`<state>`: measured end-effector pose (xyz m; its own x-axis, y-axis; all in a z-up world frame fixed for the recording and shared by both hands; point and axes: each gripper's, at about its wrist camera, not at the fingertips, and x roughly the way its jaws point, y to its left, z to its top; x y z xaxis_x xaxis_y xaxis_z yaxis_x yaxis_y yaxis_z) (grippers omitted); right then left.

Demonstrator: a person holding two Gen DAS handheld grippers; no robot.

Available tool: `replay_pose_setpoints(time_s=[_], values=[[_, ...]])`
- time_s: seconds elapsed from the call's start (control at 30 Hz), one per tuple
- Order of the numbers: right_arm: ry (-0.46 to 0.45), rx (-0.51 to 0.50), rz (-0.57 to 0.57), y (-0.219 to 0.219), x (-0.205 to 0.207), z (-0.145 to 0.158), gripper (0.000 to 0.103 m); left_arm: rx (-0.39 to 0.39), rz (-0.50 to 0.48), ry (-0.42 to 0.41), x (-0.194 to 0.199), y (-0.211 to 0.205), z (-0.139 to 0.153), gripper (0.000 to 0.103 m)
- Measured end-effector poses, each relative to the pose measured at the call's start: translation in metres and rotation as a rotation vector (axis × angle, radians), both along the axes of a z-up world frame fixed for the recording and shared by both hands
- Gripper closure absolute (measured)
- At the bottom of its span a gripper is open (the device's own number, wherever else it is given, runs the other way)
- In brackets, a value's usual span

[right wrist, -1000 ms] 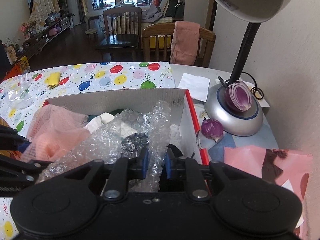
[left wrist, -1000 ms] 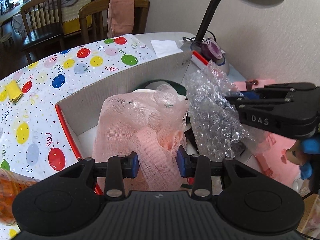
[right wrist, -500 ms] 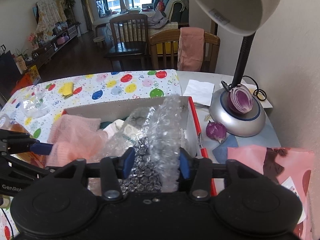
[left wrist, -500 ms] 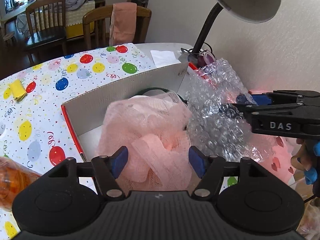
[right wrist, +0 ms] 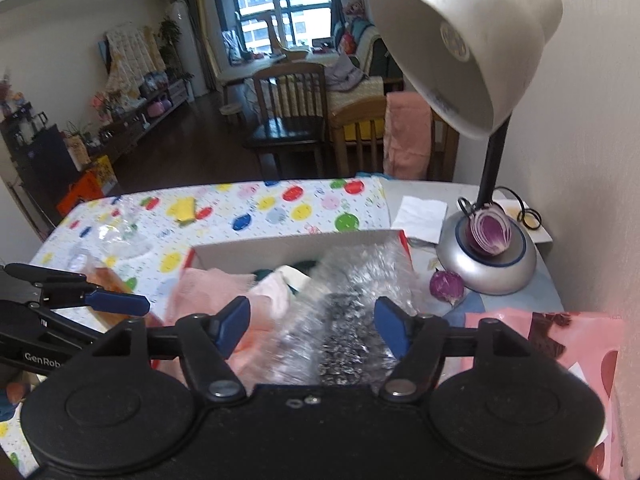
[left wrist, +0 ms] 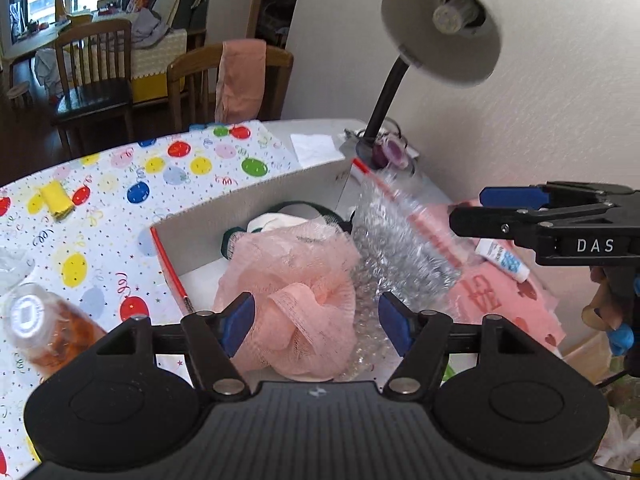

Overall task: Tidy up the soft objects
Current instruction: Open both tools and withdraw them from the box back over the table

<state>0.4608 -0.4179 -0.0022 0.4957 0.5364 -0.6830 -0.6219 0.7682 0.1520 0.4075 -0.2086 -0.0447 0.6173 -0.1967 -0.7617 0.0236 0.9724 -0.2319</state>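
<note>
A pink mesh bath pouf [left wrist: 296, 296] lies in the open cardboard box [left wrist: 256, 204], beside a sheet of clear bubble wrap [left wrist: 396, 248] at the box's right side. My left gripper [left wrist: 314, 322] is open, raised just above and behind the pouf, touching nothing. My right gripper [right wrist: 312, 322] is open above the bubble wrap [right wrist: 352, 308], holding nothing. The pouf also shows in the right wrist view [right wrist: 208, 292]. White and dark green cloth [left wrist: 276, 220] lies deeper in the box. The right gripper's fingers show side-on in the left wrist view [left wrist: 512, 196].
A desk lamp [right wrist: 464, 48] overhangs the box's right end, with a halved red onion [right wrist: 490, 230] on its base and another onion [right wrist: 446, 285] beside it. Pink paper [right wrist: 560, 344] lies right of the box. A jar [left wrist: 44, 328] and yellow sponge [left wrist: 56, 198] sit on the balloon tablecloth.
Both grippers opened, letting go of the pouf and the bubble wrap into the box, and both rose and drew back.
</note>
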Motion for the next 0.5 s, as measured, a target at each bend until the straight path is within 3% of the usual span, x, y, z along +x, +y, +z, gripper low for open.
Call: replay_pose_setpoints(time_s=[0.23,0.5], values=[[-0.017,0.040,0.073,0.006,-0.026,0.025,0.027,-0.038,0.023,-0.052,-0.032,0.013,0.032,0.035],[-0.022,0.062,0.189,0.046,-0.059,0.044,0.022,-0.054,0.072,-0.100,-0.073,0.047,0.060,0.034]])
